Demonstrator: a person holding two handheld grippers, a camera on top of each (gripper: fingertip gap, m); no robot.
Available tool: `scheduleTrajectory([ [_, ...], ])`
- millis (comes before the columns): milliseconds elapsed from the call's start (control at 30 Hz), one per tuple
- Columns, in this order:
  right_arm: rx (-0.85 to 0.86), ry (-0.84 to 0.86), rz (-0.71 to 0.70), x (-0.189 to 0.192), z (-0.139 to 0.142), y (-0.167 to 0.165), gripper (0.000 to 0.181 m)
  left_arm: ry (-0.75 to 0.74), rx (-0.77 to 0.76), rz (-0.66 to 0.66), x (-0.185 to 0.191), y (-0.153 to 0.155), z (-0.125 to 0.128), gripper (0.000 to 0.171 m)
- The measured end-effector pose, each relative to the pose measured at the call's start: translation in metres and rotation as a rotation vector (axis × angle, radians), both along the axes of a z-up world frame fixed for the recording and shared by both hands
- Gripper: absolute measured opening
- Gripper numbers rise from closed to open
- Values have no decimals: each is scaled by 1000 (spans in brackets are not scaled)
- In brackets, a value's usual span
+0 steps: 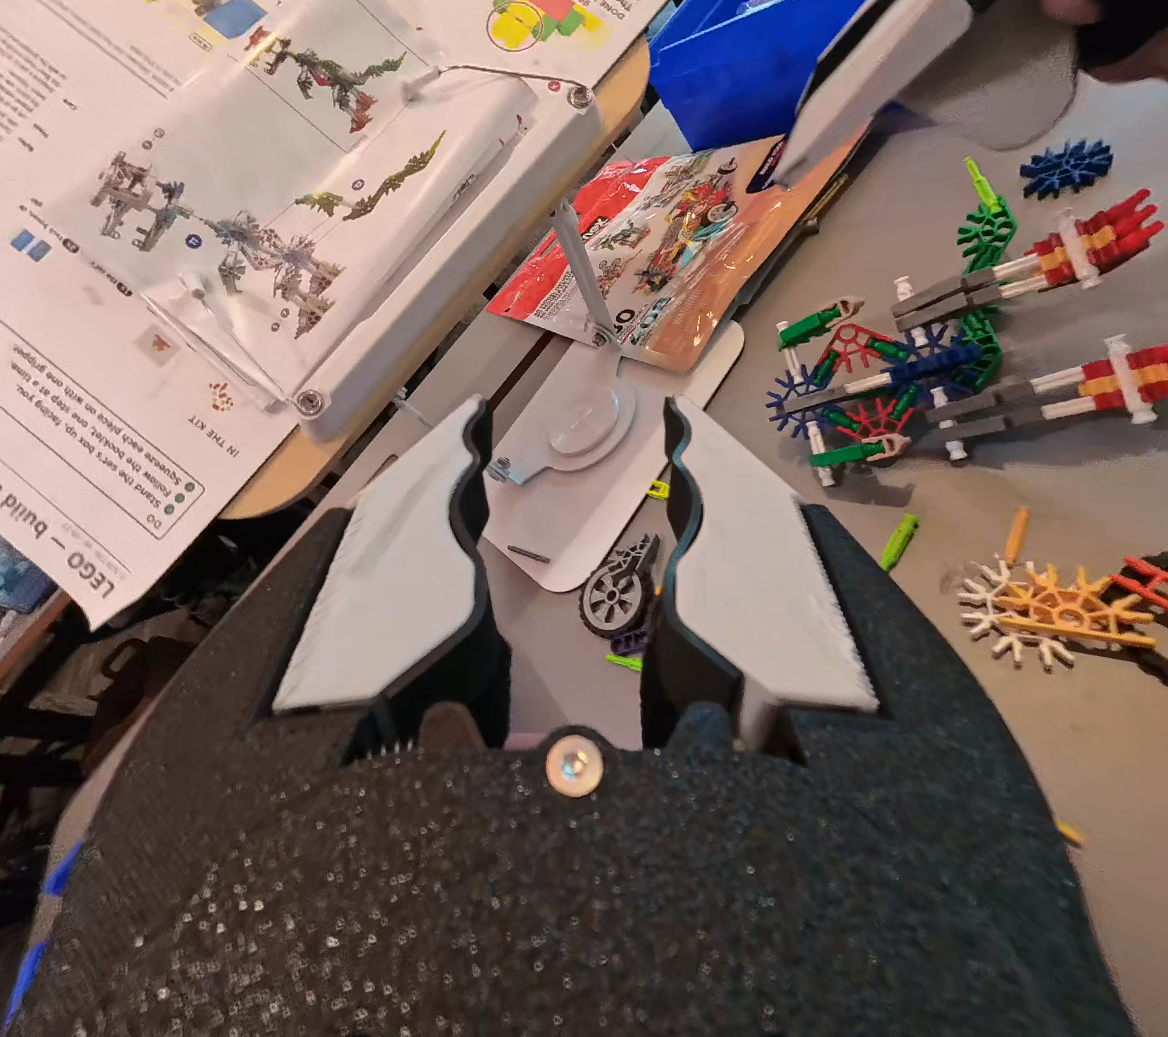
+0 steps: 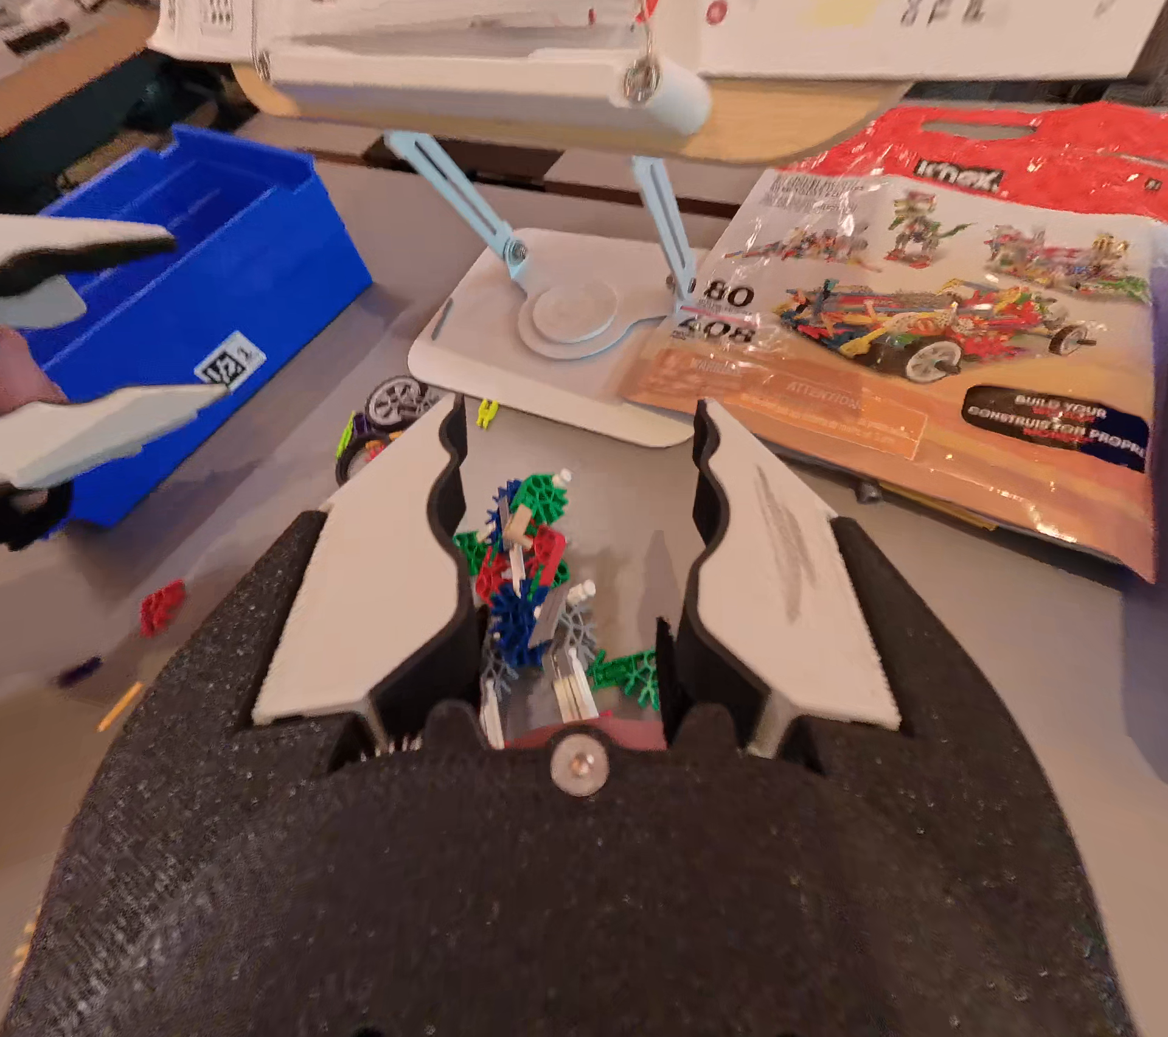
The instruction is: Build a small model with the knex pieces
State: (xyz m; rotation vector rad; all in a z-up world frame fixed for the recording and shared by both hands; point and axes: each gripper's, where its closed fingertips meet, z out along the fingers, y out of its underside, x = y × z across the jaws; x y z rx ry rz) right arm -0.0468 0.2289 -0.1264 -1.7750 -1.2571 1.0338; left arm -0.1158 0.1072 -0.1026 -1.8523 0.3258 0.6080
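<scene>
Both tongs, left [image 1: 575, 425] and right [image 2: 578, 431], spread: left over stand base [image 1: 569, 526], right over toy model [image 2: 537, 570].

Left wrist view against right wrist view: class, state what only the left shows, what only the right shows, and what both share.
Only the left: a yellow and white connector cluster and a loose blue snowflake connector on the table.

Only the right: a small red piece lying alone, and the tag on the blue bin.

Both: the document stand, the toy kit bag, a grey wheel, the multicoloured rod model, and each open gripper, left and right.
</scene>
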Motion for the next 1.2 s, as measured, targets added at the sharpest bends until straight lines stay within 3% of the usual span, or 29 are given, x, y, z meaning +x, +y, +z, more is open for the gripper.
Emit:
scheduleTrajectory([
  [133, 103, 130, -44, -4, 28, 9, 71, 67, 21, 5, -5, 7, 5, 52],
  [267, 285, 144, -72, 5, 17, 15, 63, 51, 28, 17, -3, 7, -3, 53],
  [367, 367, 170, -79, 15, 29, 6, 63, 49, 43, 20, 2, 1, -1, 53],
  [567, 206, 96, -100, 44, 5, -8, 64, 10, 9, 25, 11, -16, -11, 53],
  [667, 157, 102, -80, 40, 20, -10, 63, -2, -15, 17, 11, -10, -9, 53],
  [767, 246, 93, -49, 29, 30, -8, 64, -5, -20, 3, 15, 2, -4, 54],
  [933, 218, 126, -15, 27, 11, -16, 64, -18, -21, -24, 17, 1, -16, 57],
  [1067, 376, 102, 71, 19, 20, -26, 64, -25, -17, -64, 22, 4, -16, 56],
  [1200, 266, -93, 229, 20, -31, -33, 65, -53, -61, -113, 40, 8, -29, 54],
])
